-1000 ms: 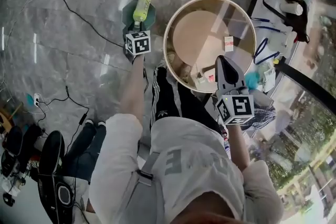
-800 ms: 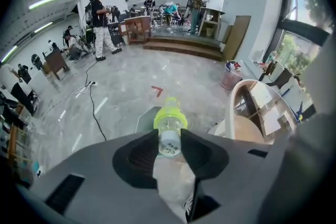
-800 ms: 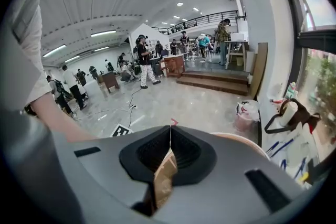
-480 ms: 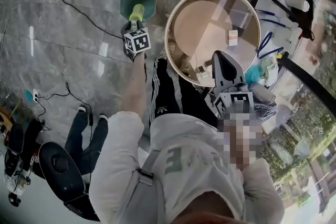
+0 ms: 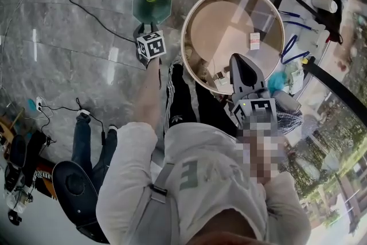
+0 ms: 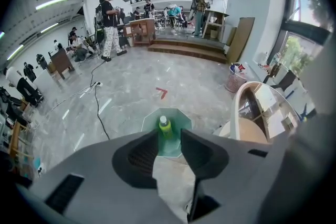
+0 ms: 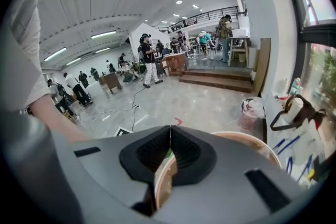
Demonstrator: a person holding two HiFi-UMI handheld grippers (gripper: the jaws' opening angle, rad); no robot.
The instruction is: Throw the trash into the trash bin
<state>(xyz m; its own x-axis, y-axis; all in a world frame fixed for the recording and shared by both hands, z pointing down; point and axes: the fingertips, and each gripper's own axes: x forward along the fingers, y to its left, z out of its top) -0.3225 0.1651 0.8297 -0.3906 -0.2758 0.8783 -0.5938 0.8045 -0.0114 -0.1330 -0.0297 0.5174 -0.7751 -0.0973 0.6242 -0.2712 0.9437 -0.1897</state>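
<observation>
One bottle [image 6: 164, 129] in the left gripper [image 6: 169, 136] over one green bin [image 5: 162, 9].

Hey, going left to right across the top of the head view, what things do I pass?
bin → table → strap

We had the head cam above the torso, looking steeply down at the floor. The left gripper [image 6: 169, 136] cam looked along its jaws and downward, near the green bin [image 6: 181, 120] and bottle [image 6: 165, 128] at frame centre. The right gripper [image 7: 169, 131] cam faced out over the round table [image 7: 237, 135], close, lower right. All three views shared that table. Head and left views shared the bin.
</observation>
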